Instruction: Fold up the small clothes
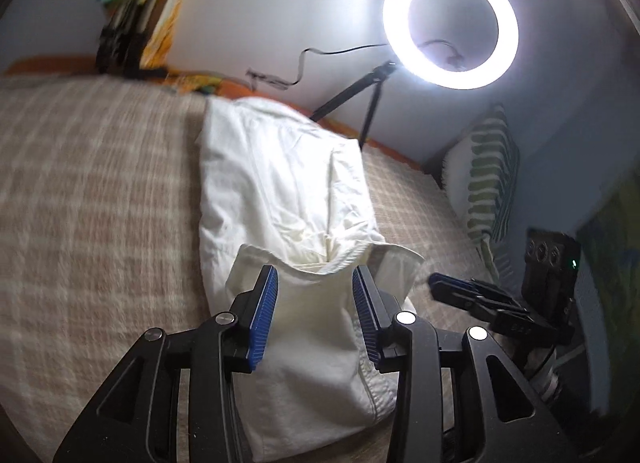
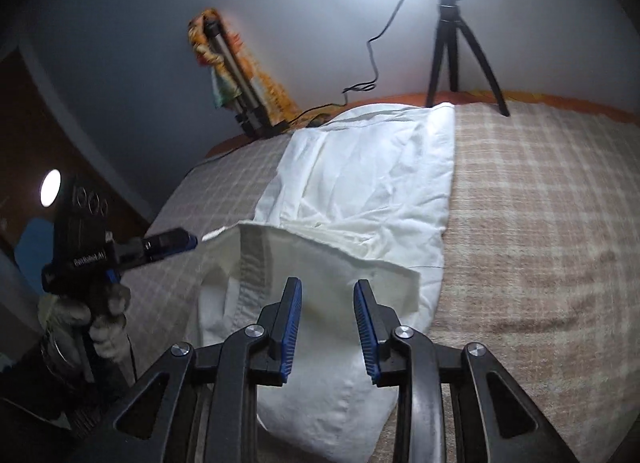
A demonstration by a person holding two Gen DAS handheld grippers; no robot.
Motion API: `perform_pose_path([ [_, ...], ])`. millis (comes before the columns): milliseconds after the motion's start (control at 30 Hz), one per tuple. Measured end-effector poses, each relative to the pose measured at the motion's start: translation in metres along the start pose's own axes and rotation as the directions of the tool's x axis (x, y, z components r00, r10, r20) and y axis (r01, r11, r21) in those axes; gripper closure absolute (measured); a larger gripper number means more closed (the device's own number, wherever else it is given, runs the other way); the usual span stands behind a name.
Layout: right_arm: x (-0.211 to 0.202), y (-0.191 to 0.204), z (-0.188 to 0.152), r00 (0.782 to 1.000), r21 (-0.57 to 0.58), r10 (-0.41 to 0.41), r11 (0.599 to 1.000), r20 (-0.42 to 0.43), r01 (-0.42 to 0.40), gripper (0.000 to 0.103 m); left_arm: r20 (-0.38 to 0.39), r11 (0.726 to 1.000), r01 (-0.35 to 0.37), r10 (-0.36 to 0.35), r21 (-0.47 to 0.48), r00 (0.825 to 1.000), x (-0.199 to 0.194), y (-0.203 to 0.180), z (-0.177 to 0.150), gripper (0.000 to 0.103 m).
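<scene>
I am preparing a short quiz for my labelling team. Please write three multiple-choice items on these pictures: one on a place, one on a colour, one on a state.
1. Where does the white cotton garment lie?
A. on the checked beige bed cover
B. on a wooden floor
C. on a hanger

2. What colour are the ribbed pads of the left gripper?
A. red
B. blue
C. green

3. How do the jaws of the right gripper stand?
A. shut on the garment
B. shut on a cable
C. apart, gripping nothing

Key: 1 A, the cover shows on both sides of the garment. 2 B, both pads are blue in the left wrist view. 3 C, a gap shows between the pads, with the cloth lying below.
</scene>
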State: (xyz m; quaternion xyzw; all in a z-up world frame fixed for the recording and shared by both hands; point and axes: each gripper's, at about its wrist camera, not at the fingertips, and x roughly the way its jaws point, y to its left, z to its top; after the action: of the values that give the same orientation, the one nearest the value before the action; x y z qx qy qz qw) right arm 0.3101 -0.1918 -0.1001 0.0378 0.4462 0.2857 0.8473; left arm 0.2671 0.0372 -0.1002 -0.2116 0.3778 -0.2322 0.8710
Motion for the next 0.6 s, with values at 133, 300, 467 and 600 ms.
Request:
perform_pose_path([
  [133,0.025,0.011,-0.008,0.998,-0.073,0.004,0.997,-0.068,-0.009,0.074,-0.061,0.996,0.006,-0.001,0.090,0.998,0.015,-0.014,-0.015,0.068],
  [300,0.050,0.004,-0.004,0.982,-0.093,-0.166,0.983,-0.092,0.157,0.077,-0.120,0.983,-0.120,0.136,0.136,0.983,0.055,-0.014,-0.025,0.068],
  [467,0.052,-0.029,0.001,0.949,-0.012,-0.294,0.956,-0.118,0.294,0.076,-0.099,0.957,-0.272,0.282,0.106,0.954,0.071,0.010,-0.015,0.068],
  [600,0.040,-0.028,0.003,0.956,-0.003,-0.284,0.959,-0.074,0.284,0.075,-0.036,0.940,-0.331,0.335,0.084,0.941,0.055,0.010,-0.005,0.068],
])
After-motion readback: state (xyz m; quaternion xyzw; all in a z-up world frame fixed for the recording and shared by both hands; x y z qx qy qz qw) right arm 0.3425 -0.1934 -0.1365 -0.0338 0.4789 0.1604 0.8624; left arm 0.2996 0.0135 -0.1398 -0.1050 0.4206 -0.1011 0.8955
